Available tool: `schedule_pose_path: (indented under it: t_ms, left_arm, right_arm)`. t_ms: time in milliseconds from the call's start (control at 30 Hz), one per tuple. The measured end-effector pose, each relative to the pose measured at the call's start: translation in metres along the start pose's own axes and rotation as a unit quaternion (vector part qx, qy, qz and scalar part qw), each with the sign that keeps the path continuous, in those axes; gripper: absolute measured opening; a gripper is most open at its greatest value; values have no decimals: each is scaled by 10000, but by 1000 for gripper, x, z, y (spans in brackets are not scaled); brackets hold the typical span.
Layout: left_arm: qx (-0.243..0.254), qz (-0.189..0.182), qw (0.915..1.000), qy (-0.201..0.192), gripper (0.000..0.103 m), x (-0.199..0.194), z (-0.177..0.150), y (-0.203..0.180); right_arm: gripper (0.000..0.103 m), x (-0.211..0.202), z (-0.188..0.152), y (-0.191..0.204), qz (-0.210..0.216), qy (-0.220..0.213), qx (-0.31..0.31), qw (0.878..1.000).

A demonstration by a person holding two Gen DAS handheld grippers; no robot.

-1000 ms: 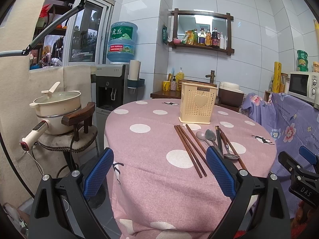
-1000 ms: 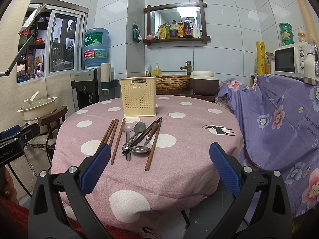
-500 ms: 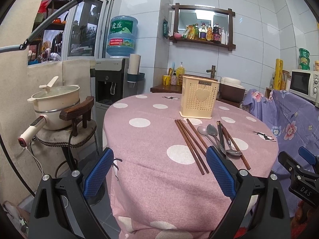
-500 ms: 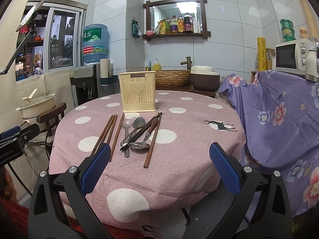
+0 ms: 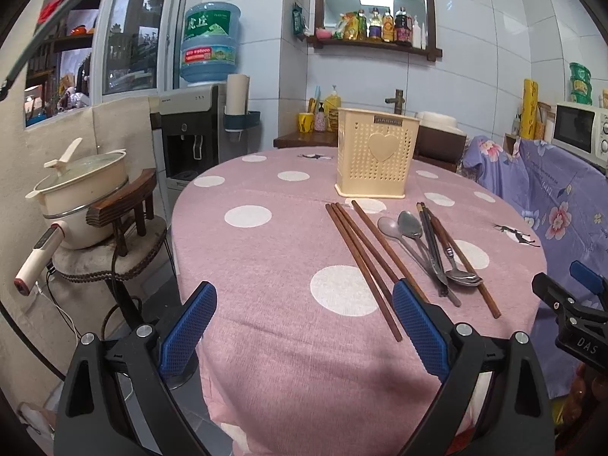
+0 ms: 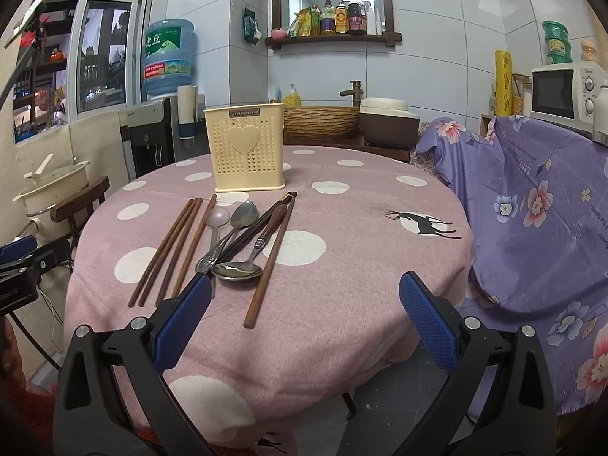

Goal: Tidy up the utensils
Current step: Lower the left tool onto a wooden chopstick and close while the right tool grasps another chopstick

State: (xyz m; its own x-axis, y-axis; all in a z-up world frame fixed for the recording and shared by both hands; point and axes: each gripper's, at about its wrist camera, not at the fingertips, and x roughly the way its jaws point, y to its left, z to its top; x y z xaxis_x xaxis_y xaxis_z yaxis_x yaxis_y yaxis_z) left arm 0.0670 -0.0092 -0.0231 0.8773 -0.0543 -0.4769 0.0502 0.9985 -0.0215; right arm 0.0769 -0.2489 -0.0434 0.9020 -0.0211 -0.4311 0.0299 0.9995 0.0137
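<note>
Both grippers have edged closer to the table since 1 s ago; utensils & holder look larger and nearer now, nothing on the cloth has shifted.

Utensils lie loose in a cluster on the pink polka-dot tablecloth (image 6: 342, 266), just in front of the cream utensil holder (image 6: 245, 148). Three brown chopsticks (image 6: 173, 247) sit side by side on the left of the pile, w/ a fourth brown chopstick (image 6: 271, 254) on the right, angled the same way. Between them: a pale spoon (image 6: 217, 217) & a metal spoon (image 6: 243, 214) w/ bowls toward the holder, a wood-handled spoon (image 6: 237, 270) w/ bowl toward the camera, plus dark chopsticks (image 6: 262, 224) crossing under it. These overlap; exact stacking hard to tell.

Holder stands upright near mid-table, perforated, heart on its front, apart from the pile.

Left gripper (image 5: 304, 326) hovers over the near table edge, fingers spread wide, nothing between them; its right blue pad (image 5: 416, 326) overlaps the near ends of the brown chopsticks in view, contact can't be told. Right gripper (image 6: 304, 315) also spread wide & empty, left pad (image 6: 182, 315) just at the near ends of the spoons.

Beyond: cream pot (image 5: 81, 193) on a stool at left, water dispenser (image 5: 190, 133), purple floral cover (image 6: 532, 209) at right, microwave (image 6: 562, 93) above it.
</note>
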Motion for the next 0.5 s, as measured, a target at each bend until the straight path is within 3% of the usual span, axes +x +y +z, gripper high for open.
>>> schedule_pose_path:
  t_ms: [267, 333, 500]
  left_arm:
    - [320, 44, 9979, 554, 93, 53, 39, 8]
    - [282, -60, 9963, 813, 93, 69, 47, 11]
    - [-12, -494, 9892, 1381, 80, 102, 58, 12]
  right_arm:
    - [95, 62, 36, 2, 179, 665, -340, 9971]
    - [92, 80, 45, -1, 208, 824, -259, 9960]
    - [83, 121, 58, -4, 131, 1344, -293, 9904]
